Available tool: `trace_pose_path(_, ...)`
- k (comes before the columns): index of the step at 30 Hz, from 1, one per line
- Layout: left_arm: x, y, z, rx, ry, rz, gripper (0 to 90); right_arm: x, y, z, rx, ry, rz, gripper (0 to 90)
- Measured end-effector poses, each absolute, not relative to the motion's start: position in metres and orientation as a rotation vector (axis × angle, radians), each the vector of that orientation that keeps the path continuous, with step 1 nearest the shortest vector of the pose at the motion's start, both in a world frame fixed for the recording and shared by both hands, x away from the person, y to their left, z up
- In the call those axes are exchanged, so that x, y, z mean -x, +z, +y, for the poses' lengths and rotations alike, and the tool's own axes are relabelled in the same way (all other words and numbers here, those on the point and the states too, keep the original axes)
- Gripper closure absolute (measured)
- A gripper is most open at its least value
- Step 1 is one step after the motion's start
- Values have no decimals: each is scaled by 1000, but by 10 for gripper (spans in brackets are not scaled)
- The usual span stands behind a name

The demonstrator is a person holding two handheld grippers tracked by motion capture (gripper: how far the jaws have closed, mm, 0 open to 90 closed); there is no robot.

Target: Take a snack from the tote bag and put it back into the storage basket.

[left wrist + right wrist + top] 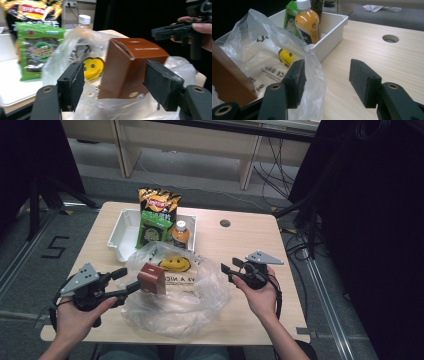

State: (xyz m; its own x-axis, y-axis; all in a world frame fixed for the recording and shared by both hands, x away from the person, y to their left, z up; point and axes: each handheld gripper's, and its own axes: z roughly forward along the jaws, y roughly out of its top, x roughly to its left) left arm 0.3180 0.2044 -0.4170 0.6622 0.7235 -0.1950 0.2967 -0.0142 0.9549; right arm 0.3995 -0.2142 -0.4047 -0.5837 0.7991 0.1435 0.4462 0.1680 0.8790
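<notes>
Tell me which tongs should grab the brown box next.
Left. The left tongs already sit open at the brown box, which stands on the plastic bag. The right tongs are open too, but over on the bag's far edge, away from the box.

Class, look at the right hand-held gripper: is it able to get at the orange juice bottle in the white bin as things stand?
Probably yes. The right hand-held gripper is open, and the bottle stands upright at the bin's near corner; only the plastic bag's edge lies partly between.
</notes>
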Motion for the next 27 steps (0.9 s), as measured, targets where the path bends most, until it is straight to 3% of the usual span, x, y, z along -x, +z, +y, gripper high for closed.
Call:
trace_pose_path(14, -307, -411, 175, -1574, 488, 899, 147, -398, -407, -209, -1214, 1367, 2114, 442)
trace_pose_path(27, -315, -414, 147, -1600, 554, 939, 130, -399, -410, -209, -1218, 1364, 2114, 443)
